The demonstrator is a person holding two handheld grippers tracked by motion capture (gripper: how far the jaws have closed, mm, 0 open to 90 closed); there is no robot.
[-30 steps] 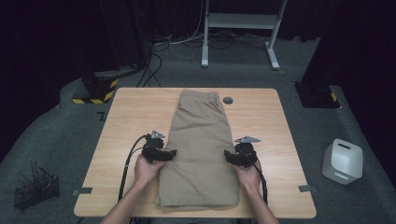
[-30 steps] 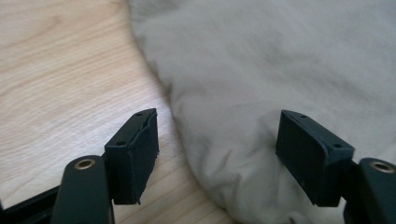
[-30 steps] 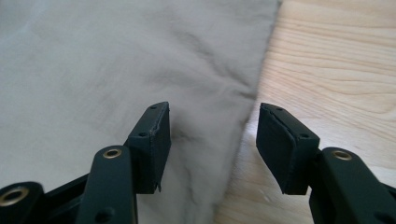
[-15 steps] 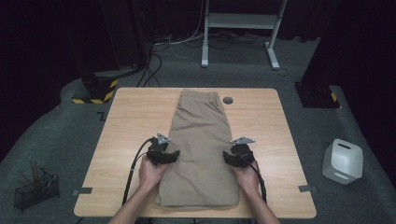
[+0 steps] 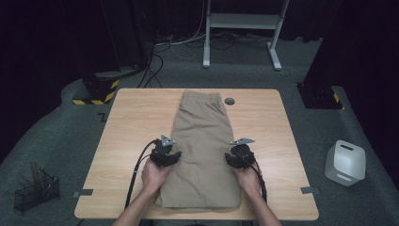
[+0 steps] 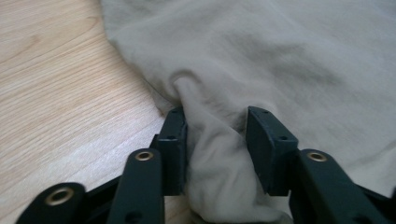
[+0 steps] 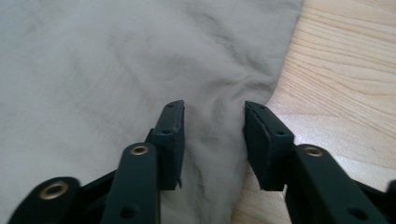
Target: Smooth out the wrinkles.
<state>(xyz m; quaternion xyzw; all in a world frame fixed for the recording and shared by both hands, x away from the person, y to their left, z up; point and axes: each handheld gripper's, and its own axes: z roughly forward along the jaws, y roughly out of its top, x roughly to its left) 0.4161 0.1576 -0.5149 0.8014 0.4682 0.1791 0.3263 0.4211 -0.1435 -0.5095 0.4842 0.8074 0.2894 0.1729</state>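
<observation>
Wooden worktop [image 5: 127, 141], rectangular, with a small dark round fitting [image 5: 229, 100] near its far edge. Khaki shorts [image 5: 203, 141] lie flat along the worktop's midline, waistband at the far end, hem at the near edge just in front of the person.

Left gripper [image 5: 171, 157], held in the person's left hand [image 5: 154, 173], rests at the left edge of the shorts, about midway along their length. Its jaws have just been closing. In the left gripper view a raised ridge of the fabric [image 6: 210, 154] stands between them and touches both inner faces, so the jaws are pinching the cloth [image 6: 280, 56] at its border with the bare wood [image 6: 60, 93].

Right gripper [image 5: 231, 157], in the right hand [image 5: 248, 178], sits at the opposite, right edge of the shorts, level with the left one. Its jaws have likewise just been closing. In the right gripper view they straddle a gentle fold of the fabric edge [image 7: 212, 140], a narrow gap visible at each pad, so the fold is not yet clamped.

Beyond the worktop, on the grey floor: a white box-shaped device [image 5: 345, 162] to the right and a black wire basket [image 5: 36, 190] to the left.
</observation>
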